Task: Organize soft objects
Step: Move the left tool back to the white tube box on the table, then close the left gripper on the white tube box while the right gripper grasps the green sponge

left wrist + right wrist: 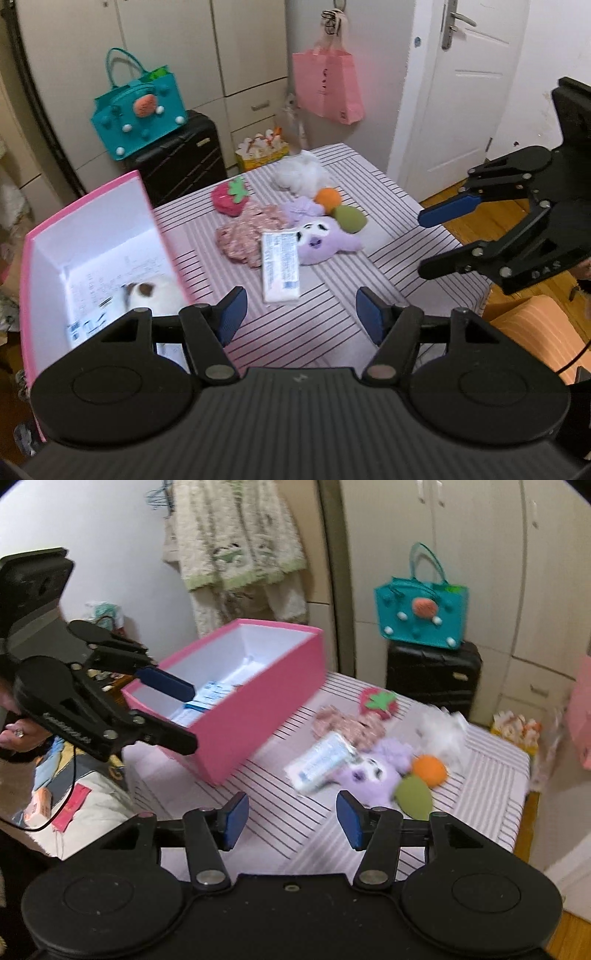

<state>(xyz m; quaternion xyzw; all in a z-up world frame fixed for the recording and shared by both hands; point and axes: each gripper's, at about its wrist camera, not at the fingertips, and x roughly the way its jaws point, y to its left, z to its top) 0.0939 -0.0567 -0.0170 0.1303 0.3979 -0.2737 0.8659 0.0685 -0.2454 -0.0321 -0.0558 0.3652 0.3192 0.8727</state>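
Hovering over the striped table [332, 332], left gripper [301, 314] has its blue pads spread with nothing between them, only bare cloth below. Right gripper [291, 821] same: pads apart, empty, above the table's near part. No earlier picture so only the present pose. In the left view the right gripper [424, 240] shows at the right edge over the table's side, fingers parted; in the right view the left gripper [192, 716] sits at the near end of the pink box [258, 709], one finger over the box opening, one outside at its near corner, touching or not cannot tell.

Pink box open-topped, white inside, on the table's left part in the left view [92, 229]; a white and brown plush [151, 295] lies in it with printed paper on the floor of the box.

Soft things bunched mid-table, apart from the box: tissue pack [280, 269] nearest the grippers, its far end lying on the pink floral cloth [247, 232] and against the purple plush [325, 240]. Behind them strawberry plush [231, 194], lilac fluffy piece [303, 208], orange ball [327, 197], green ball [349, 218], white fluffy plush [301, 173] at the far end. Orange and green balls touch each other.

Off the table: teal bag [138, 107] on black suitcase [181, 162], pink paper bag [327, 86] hanging on the cupboard, white door [469, 85] at right
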